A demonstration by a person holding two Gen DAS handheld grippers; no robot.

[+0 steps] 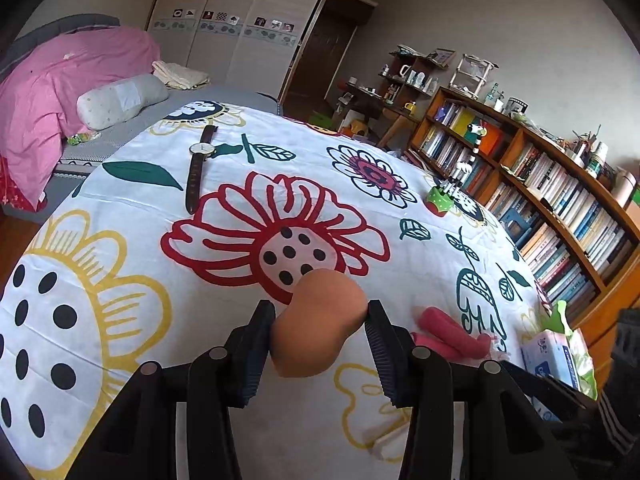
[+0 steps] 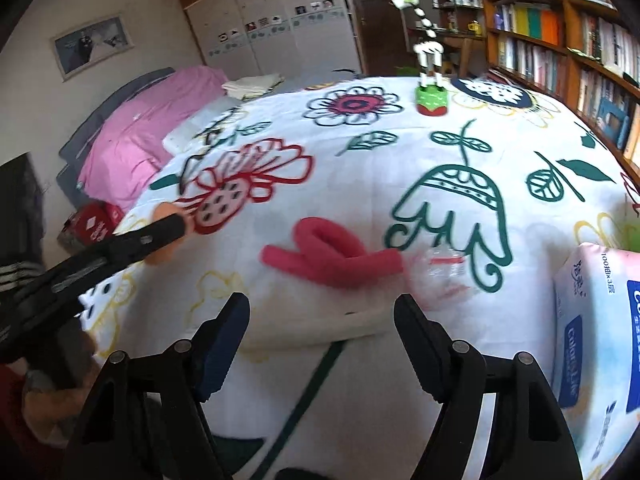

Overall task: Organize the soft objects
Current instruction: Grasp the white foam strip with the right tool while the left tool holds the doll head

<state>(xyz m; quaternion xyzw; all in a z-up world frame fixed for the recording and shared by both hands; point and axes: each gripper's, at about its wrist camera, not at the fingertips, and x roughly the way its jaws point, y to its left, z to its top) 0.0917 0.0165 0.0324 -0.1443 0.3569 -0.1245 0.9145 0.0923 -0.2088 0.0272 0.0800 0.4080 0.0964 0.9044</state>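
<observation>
Holding the tan sponge (image 1: 320, 320) clamped in the left gripper (image 1: 320, 326) above the floral cloth (image 1: 120, 240). Right gripper (image 2: 322, 344) jaws apart, empty, just short of the bent pink foam tube (image 2: 332, 256). Straddle 1 leg, squeeze gently, avoid snagging cloth.

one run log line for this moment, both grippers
left gripper: shut on peach sponge | right gripper: open, empty, above cloth | pink foam roll: on cloth, ahead of right gripper
</observation>
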